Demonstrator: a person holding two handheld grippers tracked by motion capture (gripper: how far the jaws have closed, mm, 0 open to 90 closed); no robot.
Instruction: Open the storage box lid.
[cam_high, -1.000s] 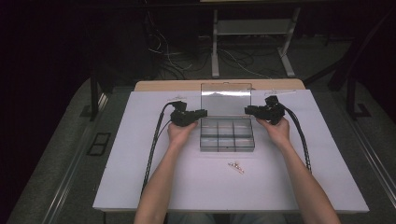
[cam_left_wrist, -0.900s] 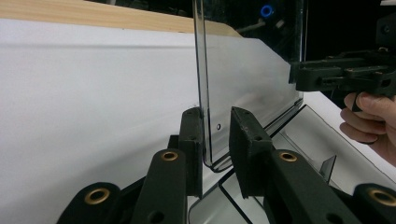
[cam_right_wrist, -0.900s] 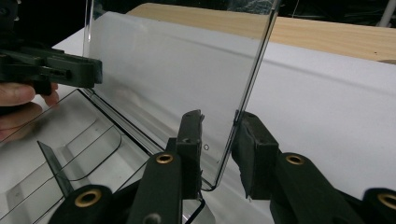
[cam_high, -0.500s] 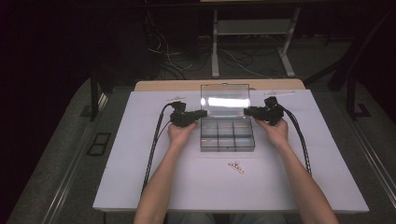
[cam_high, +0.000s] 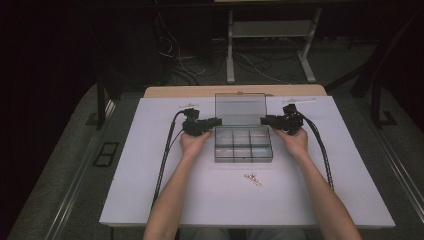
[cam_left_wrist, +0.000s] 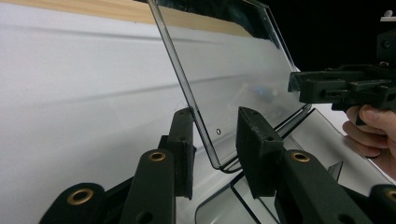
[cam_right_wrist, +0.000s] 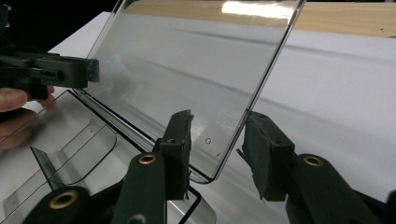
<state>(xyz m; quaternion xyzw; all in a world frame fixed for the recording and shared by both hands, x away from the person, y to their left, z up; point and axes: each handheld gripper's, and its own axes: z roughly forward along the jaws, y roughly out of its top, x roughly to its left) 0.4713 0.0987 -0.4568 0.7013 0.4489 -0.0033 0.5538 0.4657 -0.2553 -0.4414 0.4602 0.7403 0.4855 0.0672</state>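
Brass-coloured small parts (cam_high: 252, 178) near the frame's lower centre are too tiny to identify. Beyond them, mid-frame on the table (cam_high: 150, 190), sits the clear box (cam_high: 243, 145). Its raised lid (cam_high: 240, 107) stands between the just-opening jaws of left tongs (cam_high: 216, 121) and right tongs (cam_high: 265, 120), gaps visible, neither gripping; its top edge is cut off.

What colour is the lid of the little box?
The lid has no colour: it is clear plastic, see-through to the white table behind it. The right gripper view shows it best.

Left tongs (cam_left_wrist: 215, 140) and right tongs (cam_right_wrist: 217, 144) just opening, pads off the upright clear lid (cam_high: 240, 108)
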